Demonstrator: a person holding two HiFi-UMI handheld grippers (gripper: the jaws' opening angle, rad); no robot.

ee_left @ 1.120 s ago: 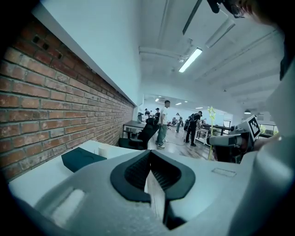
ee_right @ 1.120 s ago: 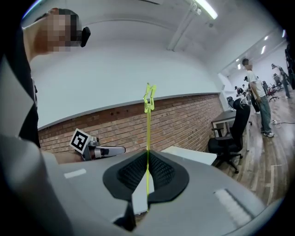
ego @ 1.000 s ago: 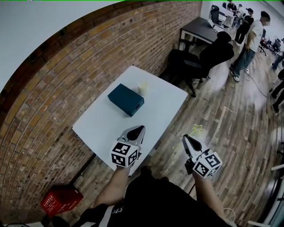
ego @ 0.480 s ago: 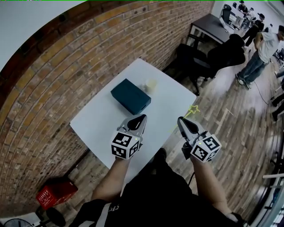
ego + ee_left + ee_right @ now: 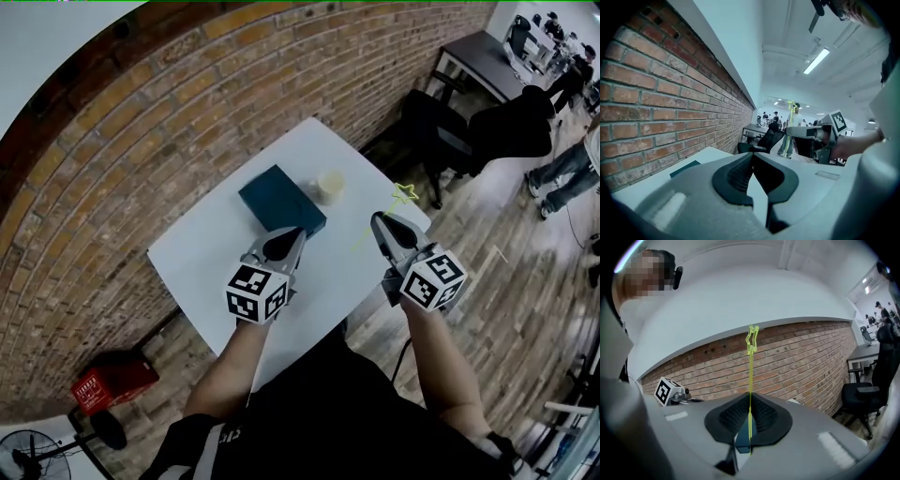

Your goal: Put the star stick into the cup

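A thin yellow-green star stick [image 5: 405, 194] [image 5: 751, 376] stands up from my right gripper [image 5: 382, 225] [image 5: 750, 405], which is shut on its stem. Its star tip hangs over the table's right edge, a little right of the cup. The pale cup [image 5: 330, 186] stands upright on the white table [image 5: 202, 253] beside a dark teal box [image 5: 279, 200]. My left gripper [image 5: 281, 244] [image 5: 752, 159] is shut with nothing in it, over the table just in front of the box. From the left gripper view the right gripper [image 5: 806, 133] and the star stick [image 5: 791, 107] show off to the right.
A brick wall [image 5: 112, 150] runs behind the table. Black office chairs [image 5: 487, 131] and a dark desk [image 5: 478, 61] stand to the right on the wooden floor, with people further off. A red crate [image 5: 108, 389] and a fan [image 5: 28, 455] sit at lower left.
Both grippers have moved forward over the table toward the cup and box. The star stick has come from beyond the table's edge to near the cup. Both grippers stay shut.
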